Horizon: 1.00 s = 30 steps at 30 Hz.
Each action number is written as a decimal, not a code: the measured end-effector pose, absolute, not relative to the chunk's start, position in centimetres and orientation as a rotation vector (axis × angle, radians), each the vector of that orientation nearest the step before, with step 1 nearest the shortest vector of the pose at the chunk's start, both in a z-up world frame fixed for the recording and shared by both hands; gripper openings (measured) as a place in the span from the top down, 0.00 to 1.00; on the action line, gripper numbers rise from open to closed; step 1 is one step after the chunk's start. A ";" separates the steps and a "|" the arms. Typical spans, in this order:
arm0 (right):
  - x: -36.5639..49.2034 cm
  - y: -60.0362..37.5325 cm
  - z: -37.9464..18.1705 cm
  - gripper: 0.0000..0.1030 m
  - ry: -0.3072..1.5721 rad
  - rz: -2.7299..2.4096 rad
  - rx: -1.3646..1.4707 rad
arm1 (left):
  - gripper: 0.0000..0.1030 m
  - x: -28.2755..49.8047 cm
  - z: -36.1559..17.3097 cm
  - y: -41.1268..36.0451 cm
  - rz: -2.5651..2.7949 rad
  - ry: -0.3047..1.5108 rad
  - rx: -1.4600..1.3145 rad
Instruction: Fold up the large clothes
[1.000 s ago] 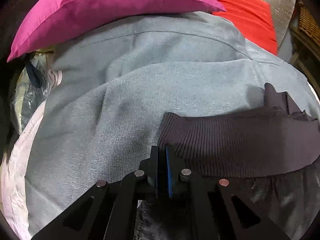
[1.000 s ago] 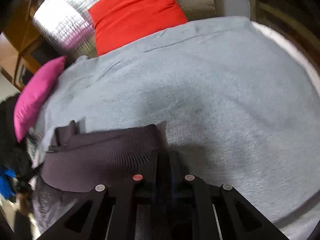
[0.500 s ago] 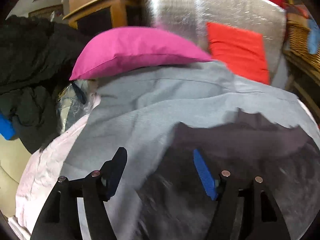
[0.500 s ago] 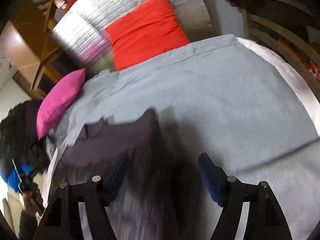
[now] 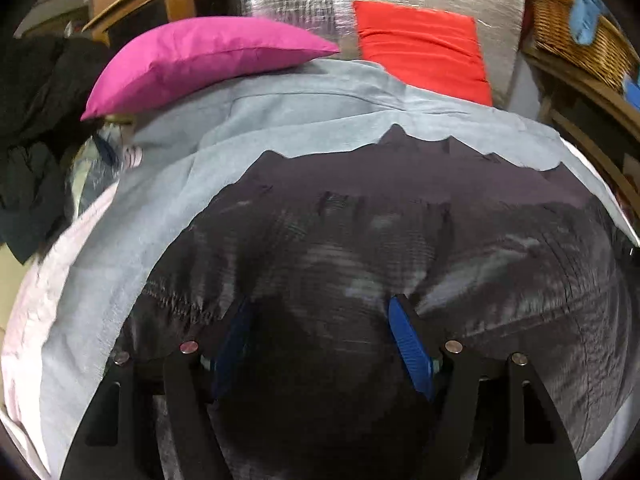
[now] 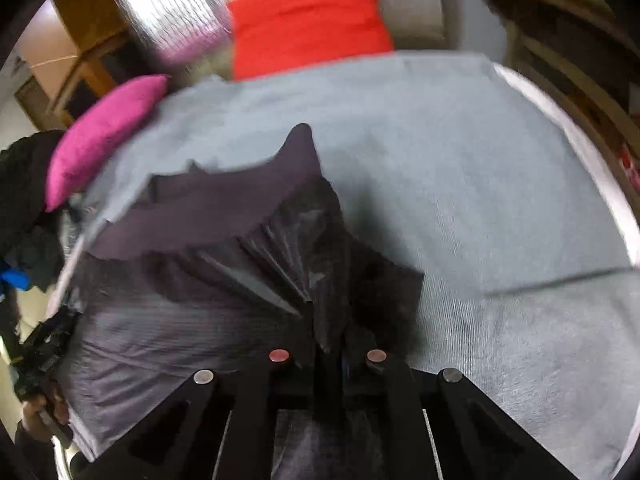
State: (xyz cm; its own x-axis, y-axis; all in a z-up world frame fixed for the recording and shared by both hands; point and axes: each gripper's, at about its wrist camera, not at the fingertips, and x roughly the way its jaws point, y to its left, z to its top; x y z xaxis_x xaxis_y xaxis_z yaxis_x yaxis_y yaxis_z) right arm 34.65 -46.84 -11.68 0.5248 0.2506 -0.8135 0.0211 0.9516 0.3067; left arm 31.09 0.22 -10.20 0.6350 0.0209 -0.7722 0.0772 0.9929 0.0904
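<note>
The dark garment point(image 5: 400, 240) lies on the grey blanket point(image 5: 304, 108) over the bed, its ribbed hem already turned up; further folds remain, we judge. Our right tongs point(image 6: 326, 344) pinch a gathered fold; our left tongs point(image 5: 320, 332) gape empty above it. Pillows point(image 5: 200, 60) crowd the far edge.

A grey blanket point(image 5: 304, 108) covers the bed, bearing a dark garment point(image 5: 400, 216) and pink cushion point(image 5: 200, 60).

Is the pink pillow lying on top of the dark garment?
No, the pink pillow rests at the grey blanket's far edge, apart from the dark garment.
</note>
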 end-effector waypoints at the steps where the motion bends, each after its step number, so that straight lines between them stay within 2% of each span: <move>1: 34.6 -46.6 -12.1 0.91 1.008 0.134 0.286 | 0.31 31.2 -10.3 0.2 -0.025 0.887 0.118; 4: 34.8 -46.8 -12.1 0.86 1.002 0.116 0.336 | 0.31 31.3 -10.5 -0.1 -0.019 0.890 0.135; 7: 34.6 -47.4 -11.6 0.71 0.993 0.094 0.337 | 0.31 31.0 -10.5 0.0 -0.016 0.890 0.125; 8: 34.4 -47.6 -11.2 0.60 0.987 0.078 0.332 | 0.31 31.0 -10.5 0.0 -0.017 0.891 0.125; 9: 34.1 -47.6 -10.5 0.37 0.978 0.053 0.327 | 0.31 31.0 -10.5 0.0 -0.016 0.892 0.124; 10: 33.6 -47.6 -9.9 0.30 0.961 0.033 0.324 | 0.31 31.0 -10.4 0.0 -0.016 0.893 0.123; 17: 29.2 -44.7 -4.6 0.29 0.808 0.121 0.336 | 0.31 29.1 -8.1 0.5 -0.024 0.859 0.089; 23: 26.6 -40.8 -5.6 0.29 0.806 0.247 0.327 | 0.31 23.9 -5.6 4.7 0.032 0.747 0.079; 27: 26.2 -41.0 -9.5 0.29 0.891 0.200 0.322 | 0.31 23.3 -8.5 8.5 0.101 0.834 0.023; 28: 26.2 -41.4 -10.3 0.29 0.895 0.192 0.327 | 0.30 23.7 -10.4 9.3 0.101 0.908 0.004; 30: 26.3 -41.9 -11.4 0.29 0.898 0.181 0.339 | 0.26 24.0 -12.8 10.6 0.077 0.946 -0.073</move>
State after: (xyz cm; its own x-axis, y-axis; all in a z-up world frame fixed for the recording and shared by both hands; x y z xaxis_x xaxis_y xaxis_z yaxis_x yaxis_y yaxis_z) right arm 26.26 -41.89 -11.36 0.6125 0.2938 -0.7339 -0.0130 0.9320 0.3623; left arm 24.04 10.62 -12.78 0.5824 0.0341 -0.8122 -0.0984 0.9947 -0.0289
